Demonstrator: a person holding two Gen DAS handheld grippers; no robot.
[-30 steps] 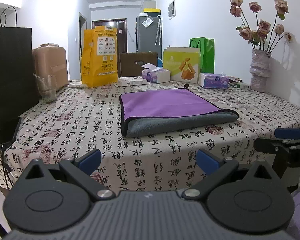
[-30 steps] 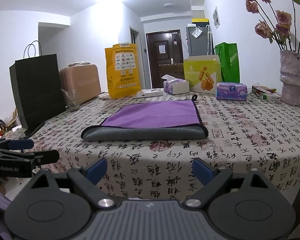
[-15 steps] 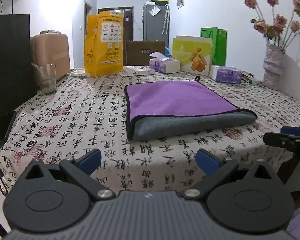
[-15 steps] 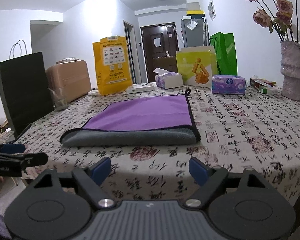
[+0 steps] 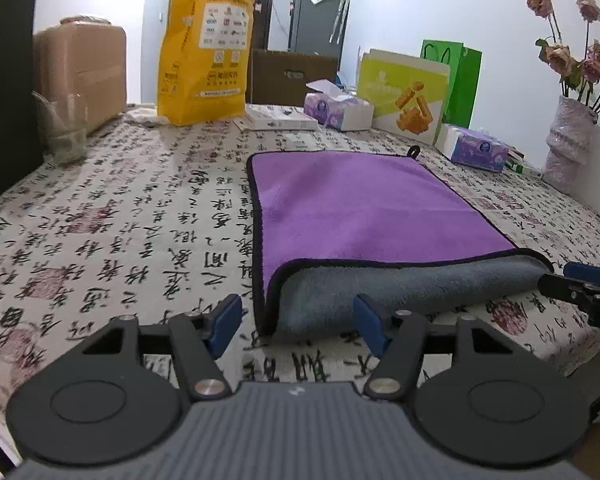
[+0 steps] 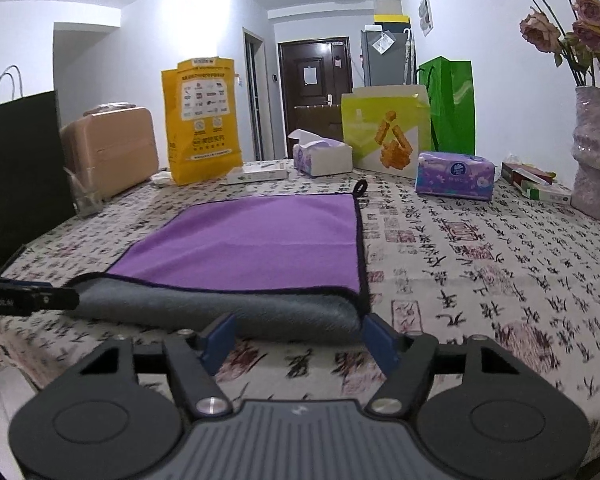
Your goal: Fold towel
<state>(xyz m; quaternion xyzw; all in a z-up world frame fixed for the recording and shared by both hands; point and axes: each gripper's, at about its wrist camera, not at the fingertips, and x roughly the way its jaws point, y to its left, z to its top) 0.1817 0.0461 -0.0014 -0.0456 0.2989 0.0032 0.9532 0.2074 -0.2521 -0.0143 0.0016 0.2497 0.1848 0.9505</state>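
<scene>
The towel (image 5: 360,216) lies flat near the front of the worktop (image 5: 100,248), purple face up, its near edge rolled over so a grey band faces both tools. The left gripper (image 5: 296,318) hovers with jaws spread just short of the near-left corner, and the right gripper (image 6: 298,338) hovers likewise, jaws spread, at the near-right corner — neither grips cloth yet. The step in hand looks like taking both near corners for a fold away from the holder. To do it well, each tool should probably bite both layers at the black-trimmed corner, close together in time, then lift evenly so the edge stays straight and lands square on the far hem by the hanging loop (image 6: 360,188). The patterned cloth over the worktop may drag and bunch. Behind stand a yellow bag (image 5: 204,52), tissue boxes (image 6: 454,174) and a flower vase (image 5: 568,144) — well apart from the towel.
</scene>
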